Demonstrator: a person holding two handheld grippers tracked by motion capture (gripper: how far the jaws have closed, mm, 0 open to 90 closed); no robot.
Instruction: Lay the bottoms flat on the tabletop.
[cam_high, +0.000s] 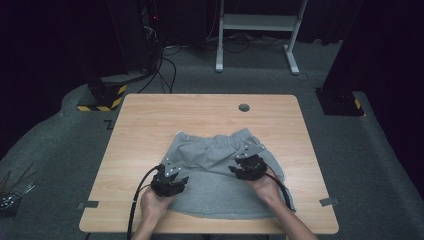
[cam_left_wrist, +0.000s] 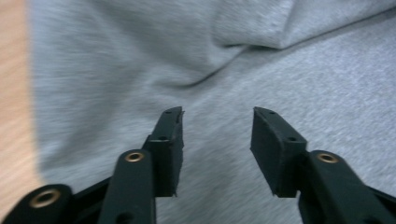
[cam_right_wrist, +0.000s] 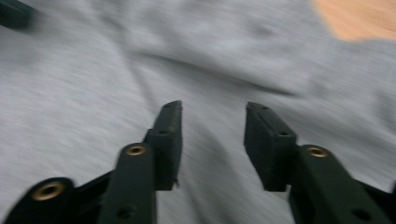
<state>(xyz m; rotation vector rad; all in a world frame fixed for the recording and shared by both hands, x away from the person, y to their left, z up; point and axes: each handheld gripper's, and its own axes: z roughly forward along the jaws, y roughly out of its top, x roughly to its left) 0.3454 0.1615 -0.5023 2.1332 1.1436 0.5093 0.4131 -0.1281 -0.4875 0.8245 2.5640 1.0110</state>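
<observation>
From above, the grey shorts (cam_high: 220, 172) lay spread across the near middle of the wooden surface (cam_high: 145, 120), with the left tongs (cam_high: 170, 184) over their near left part and the right tongs (cam_high: 248, 167) over their right side. Along the left tongs (cam_left_wrist: 217, 140), the jaws stood spread with nothing between them, cloth (cam_left_wrist: 140, 60) below. Along the right tongs (cam_right_wrist: 212, 140), the jaws gaped likewise over blurred grey fabric (cam_right_wrist: 93, 93).

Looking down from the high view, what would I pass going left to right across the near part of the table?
Grey tape tab → left hand-held gripper → grey shorts → right hand-held gripper → second grey tape tab.
</observation>
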